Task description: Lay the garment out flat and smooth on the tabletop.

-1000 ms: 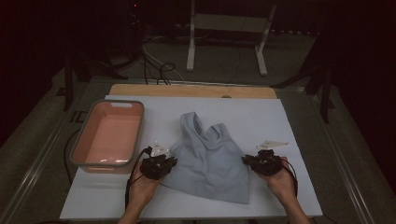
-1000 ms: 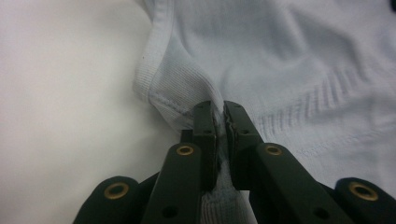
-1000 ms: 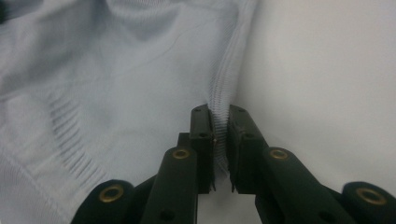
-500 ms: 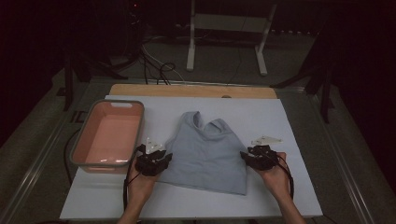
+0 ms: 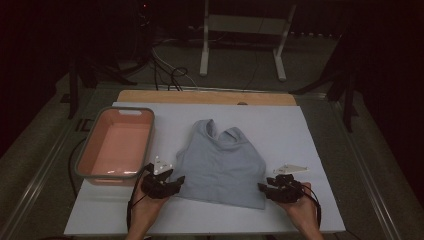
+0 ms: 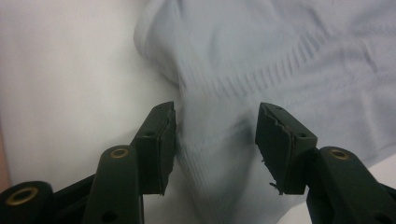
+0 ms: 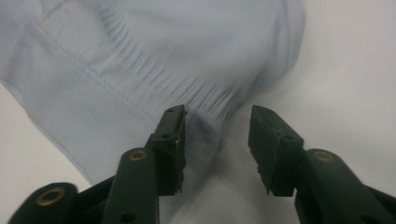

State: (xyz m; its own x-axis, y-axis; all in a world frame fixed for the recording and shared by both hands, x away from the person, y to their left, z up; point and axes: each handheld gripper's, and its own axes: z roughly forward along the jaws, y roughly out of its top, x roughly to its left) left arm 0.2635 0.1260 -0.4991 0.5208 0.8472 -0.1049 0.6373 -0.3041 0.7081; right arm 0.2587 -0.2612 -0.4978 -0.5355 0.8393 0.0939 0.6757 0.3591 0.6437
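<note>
Letting go of the grey top (image 5: pixel 222 165), which is lying flat at centre frame. My left gripper (image 5: pixel 172 184) has just been opening, my right gripper (image 5: pixel 266 190) easing slightly narrower; both released at its lower corners. Folding isn't started; pink tub (image 5: pixel 87 152) is waiting at left.

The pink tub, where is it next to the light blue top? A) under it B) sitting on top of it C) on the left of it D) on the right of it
C: in the high view the pink tub sits on the white table to the left of the light blue top, apart from it.
</note>
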